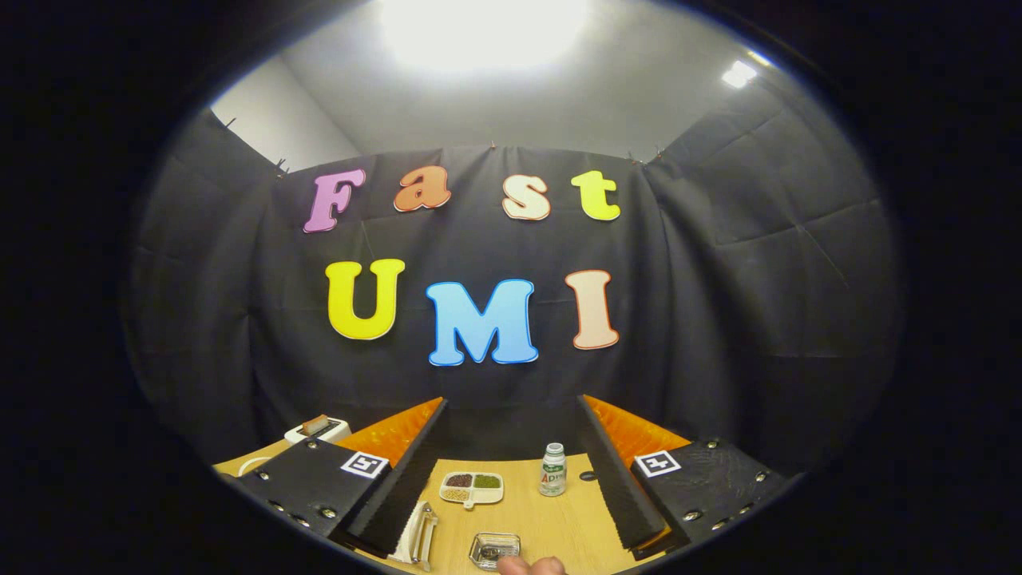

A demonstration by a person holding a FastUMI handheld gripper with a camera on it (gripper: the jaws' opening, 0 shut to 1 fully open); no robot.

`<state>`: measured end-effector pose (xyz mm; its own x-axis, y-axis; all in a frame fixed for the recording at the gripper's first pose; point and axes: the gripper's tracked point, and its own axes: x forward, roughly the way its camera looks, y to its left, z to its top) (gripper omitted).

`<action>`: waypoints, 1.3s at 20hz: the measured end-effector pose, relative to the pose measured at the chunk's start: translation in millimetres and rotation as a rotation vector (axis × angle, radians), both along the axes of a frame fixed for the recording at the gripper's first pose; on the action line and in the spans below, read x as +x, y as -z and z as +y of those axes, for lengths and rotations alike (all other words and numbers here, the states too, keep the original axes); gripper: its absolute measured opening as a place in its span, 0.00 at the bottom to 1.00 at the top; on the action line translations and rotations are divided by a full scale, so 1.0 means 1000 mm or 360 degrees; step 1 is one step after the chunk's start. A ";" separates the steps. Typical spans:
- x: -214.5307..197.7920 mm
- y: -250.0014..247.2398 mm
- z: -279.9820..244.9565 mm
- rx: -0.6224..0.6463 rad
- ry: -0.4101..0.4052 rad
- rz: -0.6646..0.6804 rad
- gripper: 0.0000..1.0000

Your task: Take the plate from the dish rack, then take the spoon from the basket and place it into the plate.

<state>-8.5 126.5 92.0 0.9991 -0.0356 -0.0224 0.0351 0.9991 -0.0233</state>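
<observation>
My gripper (512, 402) is open, its two fingers spread wide above a wooden table (551, 519). Nothing is between them. On the table below, close to the left finger, a white plate (413, 533) stands on edge in a metal dish rack (428, 539). To its right sits a small clear basket (495, 549) with something small inside, too small to make out. A person's fingertips (532, 565) rest beside the basket's near edge.
Farther back on the table lie a white divided dish (472, 488) holding beans and a small white bottle (552, 469) with a green label. A white toaster (318, 430) stands beyond the left finger. Black cloth walls close the booth.
</observation>
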 end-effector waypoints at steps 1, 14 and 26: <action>0.002 0.001 0.006 0.0002 -0.0015 0.0015 0.97; 0.007 -0.011 0.020 0.0121 0.0029 0.0001 0.97; 0.028 0.093 0.099 0.0197 -0.0117 0.0625 0.97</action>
